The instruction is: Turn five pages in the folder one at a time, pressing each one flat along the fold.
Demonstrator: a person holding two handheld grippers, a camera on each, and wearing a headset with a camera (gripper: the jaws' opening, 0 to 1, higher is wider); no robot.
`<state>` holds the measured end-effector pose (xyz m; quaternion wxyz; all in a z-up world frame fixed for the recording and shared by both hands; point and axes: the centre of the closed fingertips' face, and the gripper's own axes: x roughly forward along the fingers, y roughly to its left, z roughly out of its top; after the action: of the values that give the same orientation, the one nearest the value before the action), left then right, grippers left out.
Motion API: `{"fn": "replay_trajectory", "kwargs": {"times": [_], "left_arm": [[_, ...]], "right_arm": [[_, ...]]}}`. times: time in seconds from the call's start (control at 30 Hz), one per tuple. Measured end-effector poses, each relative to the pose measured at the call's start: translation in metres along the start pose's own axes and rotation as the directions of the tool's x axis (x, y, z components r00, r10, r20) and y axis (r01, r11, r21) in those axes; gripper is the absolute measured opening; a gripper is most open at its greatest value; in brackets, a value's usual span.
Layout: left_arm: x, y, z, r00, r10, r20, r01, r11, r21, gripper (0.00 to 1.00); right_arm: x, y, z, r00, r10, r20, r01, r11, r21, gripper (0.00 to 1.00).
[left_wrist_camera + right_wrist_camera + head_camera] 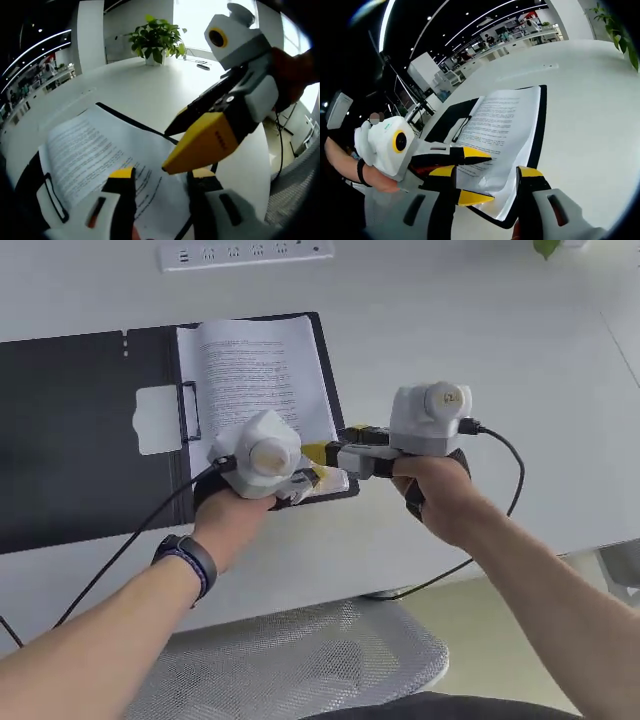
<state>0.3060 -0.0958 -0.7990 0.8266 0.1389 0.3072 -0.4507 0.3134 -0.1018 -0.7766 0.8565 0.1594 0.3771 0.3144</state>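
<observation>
A black folder [70, 440] lies open on the white table, with a printed page [260, 370] on its right half under a clip [188, 412]. My left gripper [318, 478] hovers at the page's lower right corner, jaws open, and the page [90, 150] lies below and between them. My right gripper [325, 445] points left at the same corner, also open. In the right gripper view the left gripper [491, 179] has the slightly lifted page corner [487, 175] between its yellow tips. In the left gripper view the right gripper [170, 150] hangs just above the page.
A white power strip [245, 252] lies at the table's far edge. A potted plant [157, 37] stands farther off on the table. Cables trail from both grippers over the table's near edge [300, 585]. A mesh chair seat [300, 660] is below me.
</observation>
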Motion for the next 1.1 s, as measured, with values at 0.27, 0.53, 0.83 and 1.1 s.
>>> {"fn": "replay_trajectory", "kwargs": {"times": [0.27,0.53,0.83,1.1], "left_arm": [[0.0,0.0,0.0,1.0,0.0,0.0,0.0,1.0,-0.001,0.41],[0.003,0.002,-0.002,1.0,0.0,-0.001,0.0,1.0,-0.002,0.41],[0.006,0.005,-0.003,1.0,0.002,-0.001,-0.002,1.0,-0.008,0.4],[0.006,0.005,-0.004,1.0,-0.007,-0.007,0.007,1.0,-0.01,0.41]], "right_arm": [[0.002,-0.004,-0.003,0.9997,0.015,0.018,-0.016,0.998,0.062,0.41],[0.006,-0.005,-0.002,0.9988,0.026,0.041,-0.03,0.995,0.1,0.3],[0.004,-0.014,0.001,0.9976,0.003,0.069,-0.014,0.989,0.147,0.09],[0.004,-0.014,0.001,0.9967,0.004,0.082,-0.018,0.984,0.178,0.03]]}}
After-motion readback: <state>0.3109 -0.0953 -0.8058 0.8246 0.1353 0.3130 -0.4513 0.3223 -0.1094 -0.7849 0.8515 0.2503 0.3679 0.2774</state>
